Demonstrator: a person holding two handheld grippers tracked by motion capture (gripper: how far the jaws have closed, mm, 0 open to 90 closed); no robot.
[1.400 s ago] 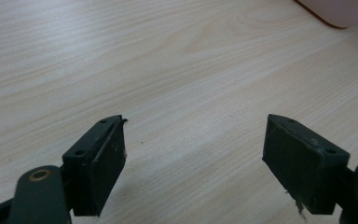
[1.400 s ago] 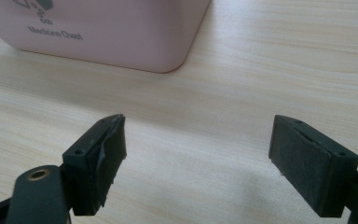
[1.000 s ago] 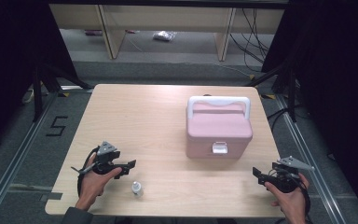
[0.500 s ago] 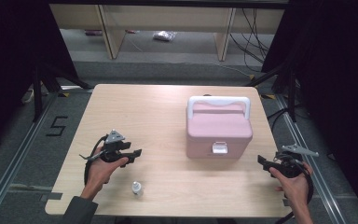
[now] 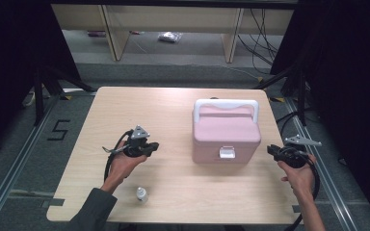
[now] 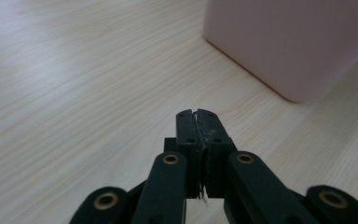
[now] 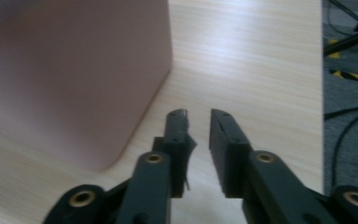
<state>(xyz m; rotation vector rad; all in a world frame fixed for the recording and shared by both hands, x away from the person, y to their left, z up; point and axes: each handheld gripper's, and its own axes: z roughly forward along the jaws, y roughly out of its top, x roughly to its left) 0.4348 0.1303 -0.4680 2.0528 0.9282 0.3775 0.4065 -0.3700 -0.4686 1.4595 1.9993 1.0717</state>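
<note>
A pink lidded box (image 5: 226, 134) with a white handle (image 5: 226, 103) and a white front latch (image 5: 227, 153) stands right of the table's middle. My left gripper (image 5: 152, 147) hovers to its left, pointing at it, jaws shut on nothing. In the left gripper view the left gripper (image 6: 198, 114) has its pads pressed together, with the box (image 6: 298, 42) ahead at upper right. My right gripper (image 5: 271, 149) is at the box's right side. In the right gripper view the right gripper (image 7: 199, 114) has just been closing, and a narrow empty gap remains between its jaws, beside the box (image 7: 74, 70).
A small clear bottle (image 5: 141, 195) with a white cap stands near the front edge of the wooden table (image 5: 139, 110), behind the left hand. Black cables trail from both grippers. The table's right edge (image 7: 320, 93) lies close to the right gripper, with floor and cables beyond.
Both hands have moved forward, away from the front edge; the left one also went right, leaving the bottle behind. Both grippers' jaws have narrowed from wide open.
</note>
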